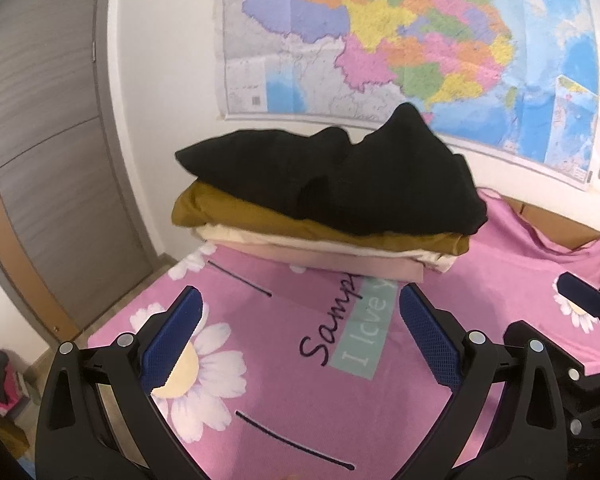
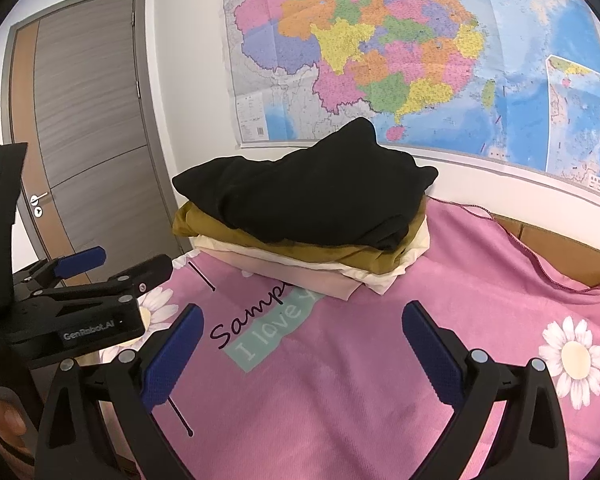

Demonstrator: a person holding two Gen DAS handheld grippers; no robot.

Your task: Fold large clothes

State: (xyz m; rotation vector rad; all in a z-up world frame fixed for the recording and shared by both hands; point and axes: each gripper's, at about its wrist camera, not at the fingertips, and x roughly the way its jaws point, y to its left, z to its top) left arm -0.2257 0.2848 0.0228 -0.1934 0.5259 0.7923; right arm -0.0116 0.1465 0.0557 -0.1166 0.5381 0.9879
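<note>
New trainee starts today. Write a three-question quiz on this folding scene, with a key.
1. True or false: the black garment lies at the bottom of the stack of folded clothes.
2. Multiple choice: what hangs on the wall behind the stack? A) a mirror B) a map C) a clock
3. Fill in: the left gripper and the right gripper are both ____ and hold nothing.

Key
1. False. It lies on top, above the mustard garment, a cream one and a pale pink one, all on the pink blanket.
2. B.
3. Open. Each hovers over the blanket, short of the stack.
</note>
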